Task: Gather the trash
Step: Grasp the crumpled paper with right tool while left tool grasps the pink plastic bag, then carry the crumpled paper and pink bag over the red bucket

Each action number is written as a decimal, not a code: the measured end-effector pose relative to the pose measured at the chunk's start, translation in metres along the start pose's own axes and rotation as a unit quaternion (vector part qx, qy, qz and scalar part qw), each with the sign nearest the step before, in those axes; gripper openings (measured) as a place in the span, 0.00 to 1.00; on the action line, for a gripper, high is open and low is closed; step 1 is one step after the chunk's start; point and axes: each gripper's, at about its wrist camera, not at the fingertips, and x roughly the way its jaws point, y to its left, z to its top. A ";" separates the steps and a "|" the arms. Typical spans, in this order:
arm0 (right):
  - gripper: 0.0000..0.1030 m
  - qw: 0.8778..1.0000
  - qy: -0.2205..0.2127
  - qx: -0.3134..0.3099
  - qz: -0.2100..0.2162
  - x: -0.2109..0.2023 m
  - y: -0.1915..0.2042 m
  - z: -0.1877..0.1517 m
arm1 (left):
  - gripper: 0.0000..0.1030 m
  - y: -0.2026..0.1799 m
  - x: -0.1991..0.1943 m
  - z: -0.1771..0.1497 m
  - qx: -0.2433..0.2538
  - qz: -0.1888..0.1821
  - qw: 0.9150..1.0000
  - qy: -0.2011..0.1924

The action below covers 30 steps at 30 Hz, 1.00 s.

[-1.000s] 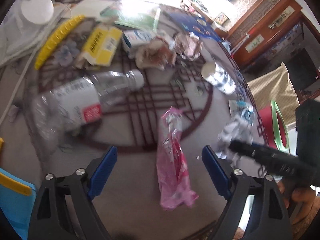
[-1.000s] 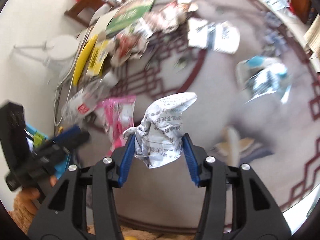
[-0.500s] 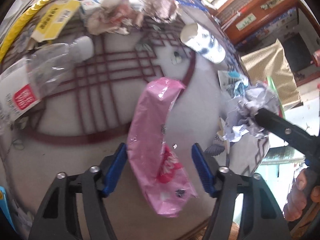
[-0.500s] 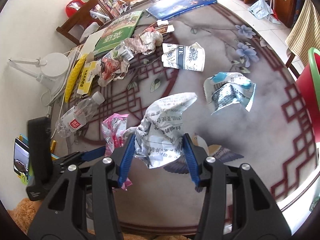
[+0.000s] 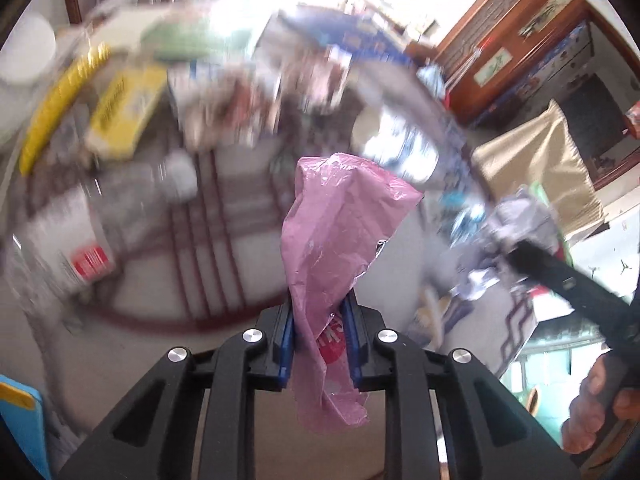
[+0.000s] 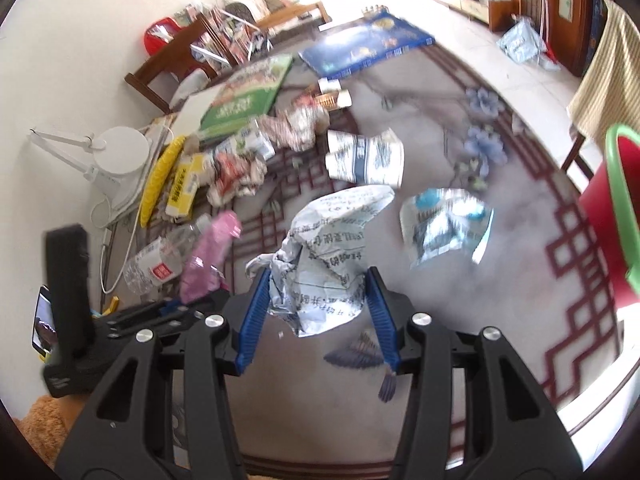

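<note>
My left gripper [image 5: 319,312] is shut on a pink plastic wrapper [image 5: 336,224] and holds it above the round table [image 6: 460,320]; the wrapper also shows in the right wrist view [image 6: 208,256]. My right gripper [image 6: 318,292] is shut on a crumpled printed paper [image 6: 332,248] and holds it above the table; that paper shows at the right of the left wrist view [image 5: 516,224]. Left on the table are a clear plastic bottle [image 6: 160,260], a paper cup [image 6: 364,160], a blue-white wrapper [image 6: 444,224] and crumpled wrappers [image 6: 236,172].
A red bin with a green rim [image 6: 612,216] stands past the table's right edge. A yellow box [image 6: 184,184], a green book [image 6: 248,96], a blue book [image 6: 364,48] and a white lamp [image 6: 120,156] sit at the table's far left. A chair with a striped cloth [image 5: 536,172] stands beyond.
My left gripper closed on the pink wrapper and lifted it off the table. My right gripper kept hold of the crumpled paper and shifted a little.
</note>
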 end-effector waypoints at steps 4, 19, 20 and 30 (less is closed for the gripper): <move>0.46 0.999 -0.035 -0.022 -0.003 -0.017 0.007 0.013 | 0.18 -0.013 -0.034 0.022 0.006 0.000 0.998 -0.061; 0.46 0.995 -0.083 -0.051 -0.008 -0.050 -0.006 0.041 | 0.18 -0.054 -0.059 0.041 0.027 0.011 0.993 -0.114; 0.46 0.995 -0.084 -0.052 -0.008 -0.051 -0.009 0.042 | 0.18 -0.055 -0.056 0.041 0.021 0.009 0.994 -0.111; 0.46 0.995 -0.081 -0.061 0.003 -0.060 -0.043 0.053 | 0.18 -0.083 -0.047 0.041 0.001 0.026 0.993 -0.119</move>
